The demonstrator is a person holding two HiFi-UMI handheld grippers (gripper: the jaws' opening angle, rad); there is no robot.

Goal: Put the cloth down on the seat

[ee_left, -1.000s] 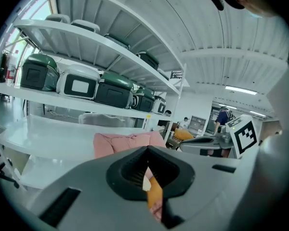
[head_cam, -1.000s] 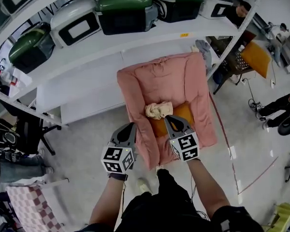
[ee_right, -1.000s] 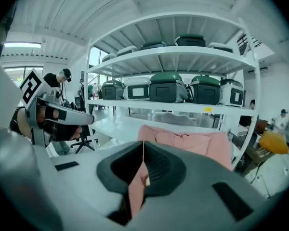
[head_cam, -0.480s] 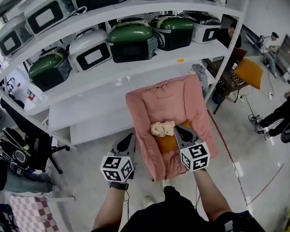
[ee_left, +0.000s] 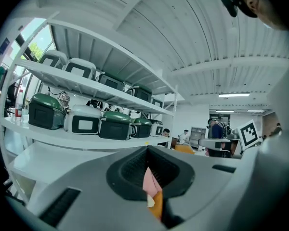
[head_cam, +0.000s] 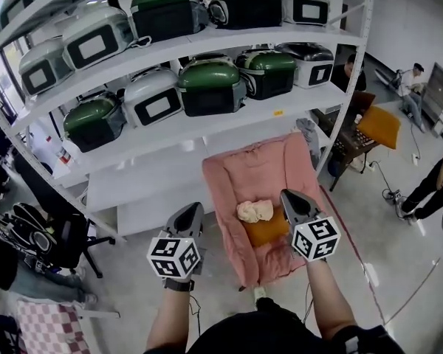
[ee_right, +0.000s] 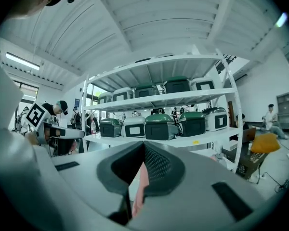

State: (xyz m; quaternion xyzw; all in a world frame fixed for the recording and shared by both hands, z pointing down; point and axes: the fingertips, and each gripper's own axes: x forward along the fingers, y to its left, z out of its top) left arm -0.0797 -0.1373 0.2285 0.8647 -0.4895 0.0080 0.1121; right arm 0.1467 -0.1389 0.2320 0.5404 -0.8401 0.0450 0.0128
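Now the cloth (head_cam: 255, 211) is sitting bunched on the seat (head_cam: 272, 232); left tool (head_cam: 190, 209) and right tool (head_cam: 290, 196), pressed together empty, could nudge it off.

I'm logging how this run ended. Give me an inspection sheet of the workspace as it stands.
Surface: orange seat of a pink armchair.
Job's things: cream cloth lies bunched on the seat, apart from both tongs.
Clutter: checked fabric at lower left.
Grippers: left tongs and right tongs shut, nothing held.
Cables: thin cable on the floor at right.
Surroundings: white shelves loaded with green and grey cases; people at right.
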